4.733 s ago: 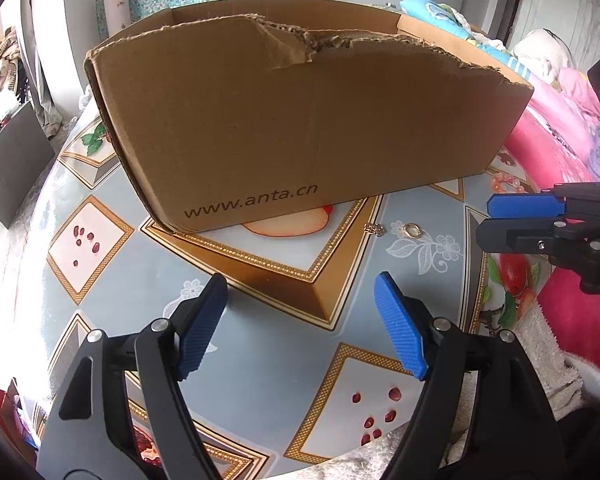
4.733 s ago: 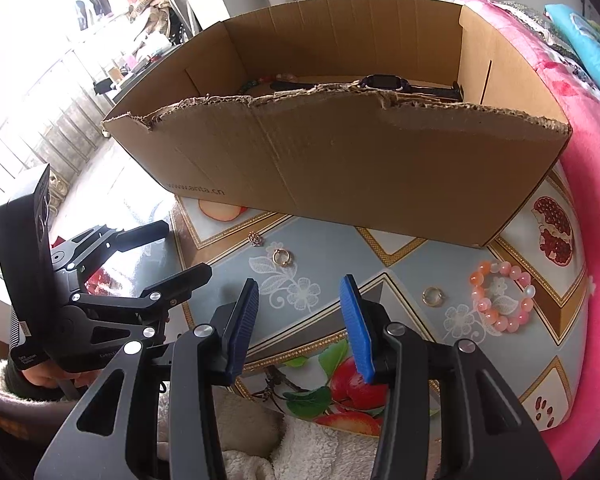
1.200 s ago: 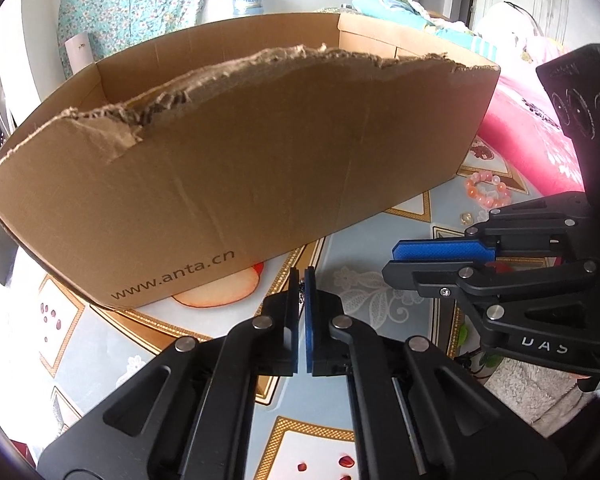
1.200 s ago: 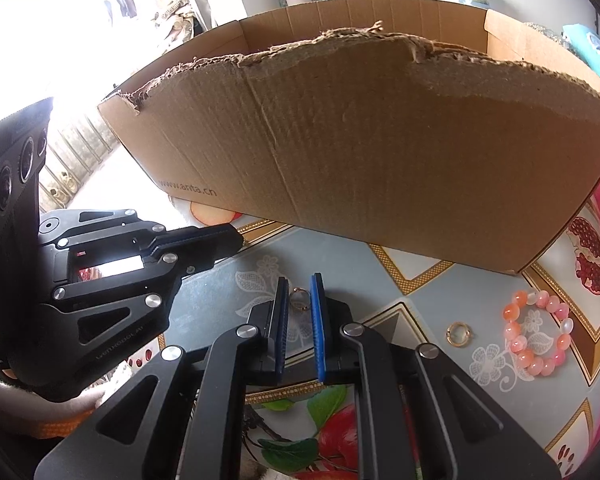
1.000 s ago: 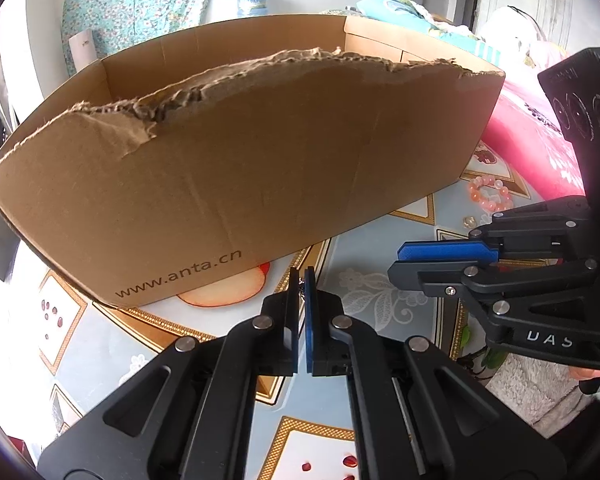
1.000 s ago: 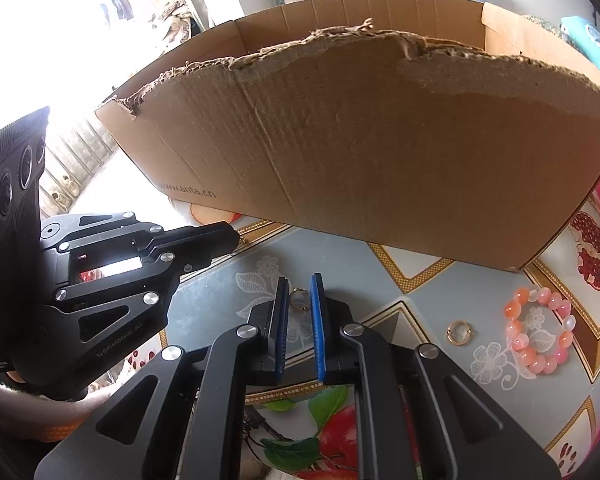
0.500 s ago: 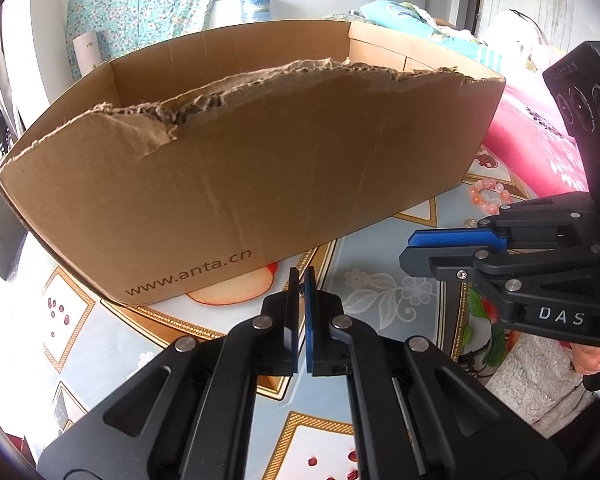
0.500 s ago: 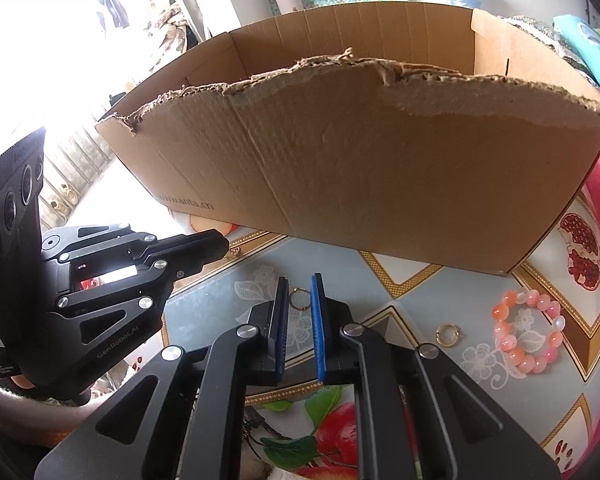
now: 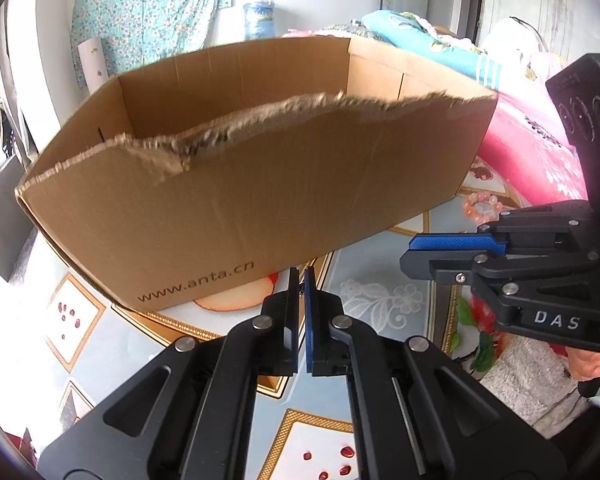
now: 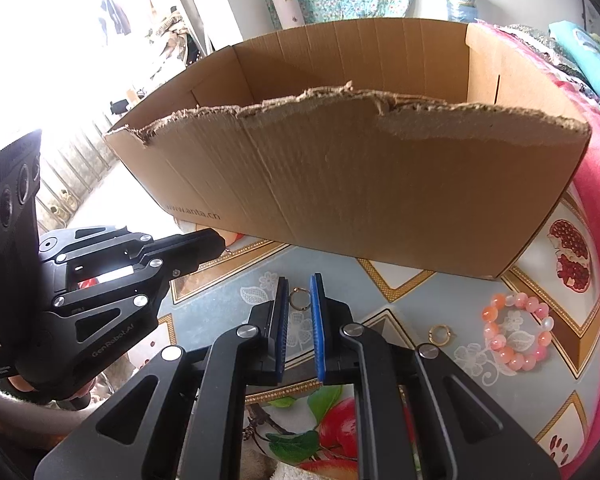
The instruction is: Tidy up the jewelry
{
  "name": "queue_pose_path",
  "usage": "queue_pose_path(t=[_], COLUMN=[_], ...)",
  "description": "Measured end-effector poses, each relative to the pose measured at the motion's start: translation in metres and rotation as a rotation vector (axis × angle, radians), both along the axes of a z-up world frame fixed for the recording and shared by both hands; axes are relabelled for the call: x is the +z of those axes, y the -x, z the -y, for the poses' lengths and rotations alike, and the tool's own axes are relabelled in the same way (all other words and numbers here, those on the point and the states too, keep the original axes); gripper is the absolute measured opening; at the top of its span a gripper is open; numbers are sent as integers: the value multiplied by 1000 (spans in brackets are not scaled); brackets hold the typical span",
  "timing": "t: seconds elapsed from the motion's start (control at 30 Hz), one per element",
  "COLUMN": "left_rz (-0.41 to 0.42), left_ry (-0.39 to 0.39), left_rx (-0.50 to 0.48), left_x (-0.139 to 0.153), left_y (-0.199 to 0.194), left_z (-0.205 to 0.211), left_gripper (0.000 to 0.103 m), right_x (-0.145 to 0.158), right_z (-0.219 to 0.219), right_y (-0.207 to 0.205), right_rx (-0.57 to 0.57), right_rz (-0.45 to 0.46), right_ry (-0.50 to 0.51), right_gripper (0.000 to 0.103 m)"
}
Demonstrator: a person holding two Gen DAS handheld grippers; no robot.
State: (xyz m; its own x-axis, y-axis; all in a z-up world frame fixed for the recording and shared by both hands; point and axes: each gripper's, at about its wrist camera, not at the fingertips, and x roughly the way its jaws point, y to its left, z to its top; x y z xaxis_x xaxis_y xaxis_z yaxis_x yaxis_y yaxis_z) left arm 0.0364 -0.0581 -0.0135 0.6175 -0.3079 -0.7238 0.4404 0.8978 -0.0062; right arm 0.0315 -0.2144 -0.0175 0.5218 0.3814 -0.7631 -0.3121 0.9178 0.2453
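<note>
A torn-edged cardboard box [image 9: 260,200] [image 10: 380,200] stands open on the fruit-patterned tablecloth [image 10: 420,280]. In front of it my right gripper [image 10: 300,280] [image 9: 410,250] is shut on a small gold ring [image 10: 299,299], pinched upright between the blue pads above the cloth. Left of it, my left gripper [image 9: 301,276] [image 10: 220,242] is shut; a tiny metal charm seems pinched at its tips, mostly hidden. A second gold ring [image 10: 440,334] and a pink bead bracelet [image 10: 516,332] [image 9: 482,208] lie on the cloth to the right.
Pink bedding [image 9: 532,160] borders the table on the right. A fuzzy white sleeve [image 9: 520,380] and a hand [image 9: 584,364] sit behind the right gripper. The box's front wall rises close ahead of both grippers.
Both grippers were open over the cloth at first and are now shut, the right one with the ring off the table. Over the last second the box rim sank slightly in both views.
</note>
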Motion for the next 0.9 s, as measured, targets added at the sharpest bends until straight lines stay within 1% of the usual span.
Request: queue_pose_path(t=[0.23, 0.53, 0.77, 0.9], left_rz=[30, 77, 134, 170], left_ry=[0, 23, 28, 39], left_rx=[-9, -26, -47, -61], left_x=[10, 28, 51, 69], left_y=[9, 27, 46, 54], left_z=[4, 6, 11, 15], left_gripper=[1, 1, 1, 1], right_x=[12, 29, 45, 61], right_z=[3, 9, 15, 22], right_y=[14, 39, 55, 63], right_rx=[-10, -46, -61, -61], right_rz=[39, 102, 156, 195], right_ry=[-2, -7, -31, -56], right_gripper=[11, 11, 11, 11])
